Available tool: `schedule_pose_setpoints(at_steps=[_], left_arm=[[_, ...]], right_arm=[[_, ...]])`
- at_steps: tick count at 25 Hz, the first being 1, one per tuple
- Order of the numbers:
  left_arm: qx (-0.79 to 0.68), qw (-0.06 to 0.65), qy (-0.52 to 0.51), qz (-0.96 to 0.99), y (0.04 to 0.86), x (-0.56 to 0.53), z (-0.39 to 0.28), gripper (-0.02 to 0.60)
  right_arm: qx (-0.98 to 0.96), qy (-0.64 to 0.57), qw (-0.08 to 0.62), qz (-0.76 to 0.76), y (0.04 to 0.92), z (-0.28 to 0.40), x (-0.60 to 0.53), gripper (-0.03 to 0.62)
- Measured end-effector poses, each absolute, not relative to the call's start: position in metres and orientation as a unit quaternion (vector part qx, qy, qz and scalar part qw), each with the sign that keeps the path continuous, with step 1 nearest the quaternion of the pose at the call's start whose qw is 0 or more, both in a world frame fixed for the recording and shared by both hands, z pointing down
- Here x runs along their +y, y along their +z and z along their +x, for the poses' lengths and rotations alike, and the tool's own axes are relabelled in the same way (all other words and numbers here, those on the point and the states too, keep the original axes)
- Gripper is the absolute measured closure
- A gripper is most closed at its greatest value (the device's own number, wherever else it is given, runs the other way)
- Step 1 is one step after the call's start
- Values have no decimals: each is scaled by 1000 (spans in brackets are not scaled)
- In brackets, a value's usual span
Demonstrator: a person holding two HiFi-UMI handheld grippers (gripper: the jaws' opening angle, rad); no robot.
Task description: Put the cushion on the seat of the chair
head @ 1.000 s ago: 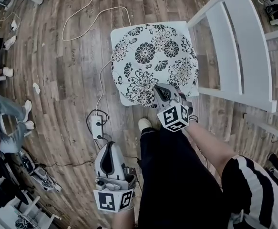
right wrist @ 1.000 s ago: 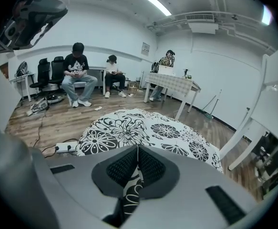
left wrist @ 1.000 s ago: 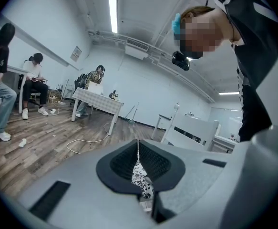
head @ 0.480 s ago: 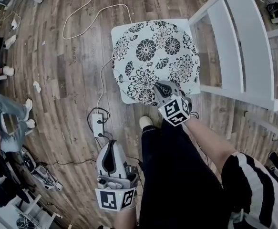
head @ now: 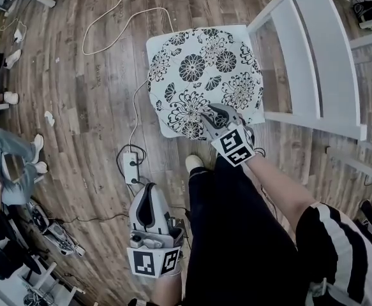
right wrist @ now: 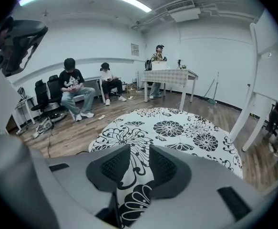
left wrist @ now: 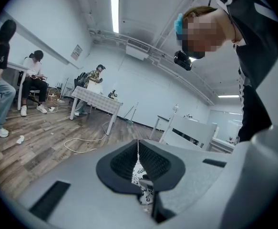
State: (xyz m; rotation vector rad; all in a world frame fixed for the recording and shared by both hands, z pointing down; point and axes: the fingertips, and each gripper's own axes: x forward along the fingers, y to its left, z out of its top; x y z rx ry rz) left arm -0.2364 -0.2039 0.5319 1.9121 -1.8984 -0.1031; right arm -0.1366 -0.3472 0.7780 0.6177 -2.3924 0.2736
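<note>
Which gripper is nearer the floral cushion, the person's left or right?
Right. The right gripper has its fingers closed on the near edge of the cushion. The left gripper hangs shut and empty, well back beside the person's leg.

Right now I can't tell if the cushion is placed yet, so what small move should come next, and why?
Probably open the right gripper and let go. Its jaws pinch the near edge of the cushion, which seems to lie flat on the seat, with white seat corners showing round it. The left gripper hangs shut and empty.
</note>
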Motion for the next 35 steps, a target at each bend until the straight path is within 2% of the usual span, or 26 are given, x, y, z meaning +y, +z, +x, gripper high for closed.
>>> schedule_pose_setpoints(at_steps=[8,20,27,35], left_arm=[[-672,207,-37,710,516,-212,-227,568],[-626,149,-48,764,459,-260,-191,568],[-600,131,-54,787,427,-272,-170,568],[-572,117,-64,809,391,-269,-149,568]], right_arm=[[-923,102,263,263,718,-130,-347,482],[-938,97,124,308,549,-110,-339,482],[-933,91,86,338,477,-93,-340,484],[-936,109,36,334,415,-86,-326,531]])
